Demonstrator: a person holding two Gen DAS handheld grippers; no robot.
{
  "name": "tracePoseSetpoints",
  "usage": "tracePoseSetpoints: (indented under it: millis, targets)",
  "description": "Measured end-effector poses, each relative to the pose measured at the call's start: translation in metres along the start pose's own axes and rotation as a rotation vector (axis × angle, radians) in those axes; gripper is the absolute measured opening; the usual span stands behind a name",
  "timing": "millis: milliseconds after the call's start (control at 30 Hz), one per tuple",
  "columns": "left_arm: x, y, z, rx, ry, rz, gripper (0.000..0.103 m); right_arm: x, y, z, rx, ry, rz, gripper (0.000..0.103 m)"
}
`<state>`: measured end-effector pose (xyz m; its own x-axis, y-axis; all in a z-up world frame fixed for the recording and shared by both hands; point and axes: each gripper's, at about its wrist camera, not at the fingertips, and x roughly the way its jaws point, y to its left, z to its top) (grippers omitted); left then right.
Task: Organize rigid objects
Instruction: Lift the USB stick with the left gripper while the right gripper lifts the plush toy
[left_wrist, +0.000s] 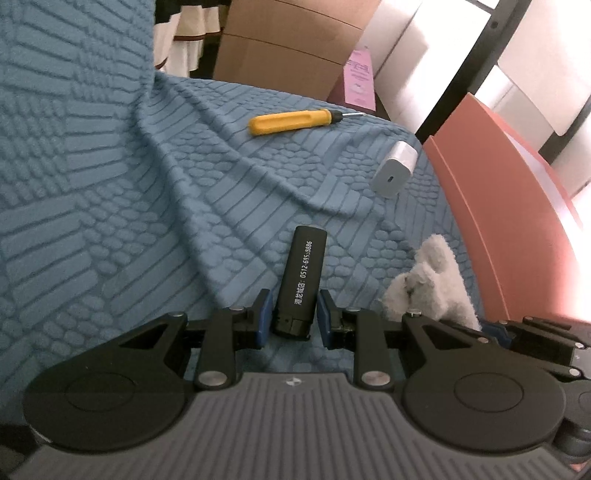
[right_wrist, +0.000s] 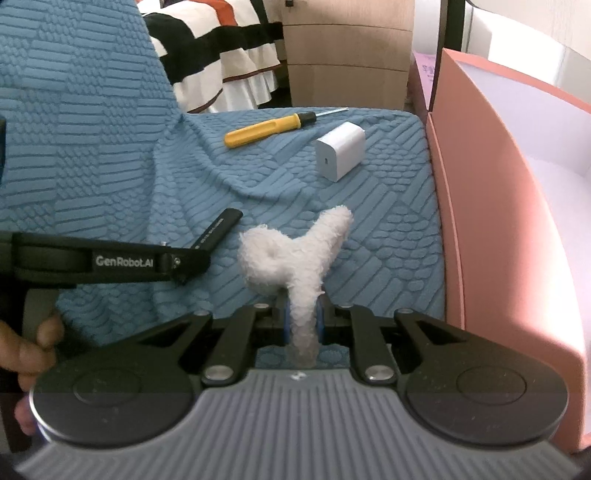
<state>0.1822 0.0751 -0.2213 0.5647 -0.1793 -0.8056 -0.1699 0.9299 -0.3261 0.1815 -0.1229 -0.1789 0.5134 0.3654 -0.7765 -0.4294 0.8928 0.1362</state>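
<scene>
A black lighter (left_wrist: 301, 280) with white print lies on the blue textured cover (left_wrist: 110, 221), its near end between the blue pads of my left gripper (left_wrist: 293, 317); small gaps show at both sides, so the jaws stand open around it. My right gripper (right_wrist: 301, 321) is shut on a white fluffy plush piece (right_wrist: 295, 254) and holds it upright. The plush also shows in the left wrist view (left_wrist: 428, 284). A yellow screwdriver (left_wrist: 295, 122) (right_wrist: 269, 129) and a white charger block (left_wrist: 395, 170) (right_wrist: 340, 151) lie farther back. The lighter shows in the right view (right_wrist: 218, 229) beyond the left gripper's side.
A pink open box (right_wrist: 498, 206) (left_wrist: 498, 206) stands against the right edge of the blue cover. Beyond are a wooden cabinet (right_wrist: 347, 55), a striped bed skirt (right_wrist: 229, 59) and a cardboard box (left_wrist: 288, 44).
</scene>
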Motion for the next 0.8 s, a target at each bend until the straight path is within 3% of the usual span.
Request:
tracePoseSetpoints:
  millis: [200, 400, 467, 533, 600, 767, 800]
  targets:
    - [-0.006, -0.002, -0.012, -0.019, 0.004, -0.008, 0.031, -0.004, -0.004, -0.006, 0.033, 0.018, 0.029, 0.016]
    - [-0.007, -0.003, -0.015, -0.027, 0.0, -0.006, 0.031, -0.004, 0.003, -0.01, -0.022, 0.031, 0.0, 0.02]
    - [-0.006, -0.002, -0.013, -0.035, 0.0, -0.011, 0.031, -0.004, 0.006, -0.01, -0.03, 0.036, 0.044, 0.027]
    - [-0.006, -0.001, -0.012, -0.042, -0.005, -0.008, 0.031, -0.002, 0.011, -0.01, -0.037, 0.036, 0.066, 0.057]
    - [-0.007, 0.0, -0.011, -0.044, -0.007, -0.01, 0.031, -0.002, 0.018, -0.011, -0.054, 0.016, 0.029, 0.069]
    - [-0.009, 0.003, -0.011, -0.066, -0.018, -0.006, 0.03, 0.011, 0.03, -0.005, -0.072, -0.035, -0.058, 0.067]
    - [-0.01, 0.004, -0.011, -0.07, -0.02, -0.007, 0.031, 0.014, 0.028, -0.004, -0.059, -0.028, -0.068, 0.058]
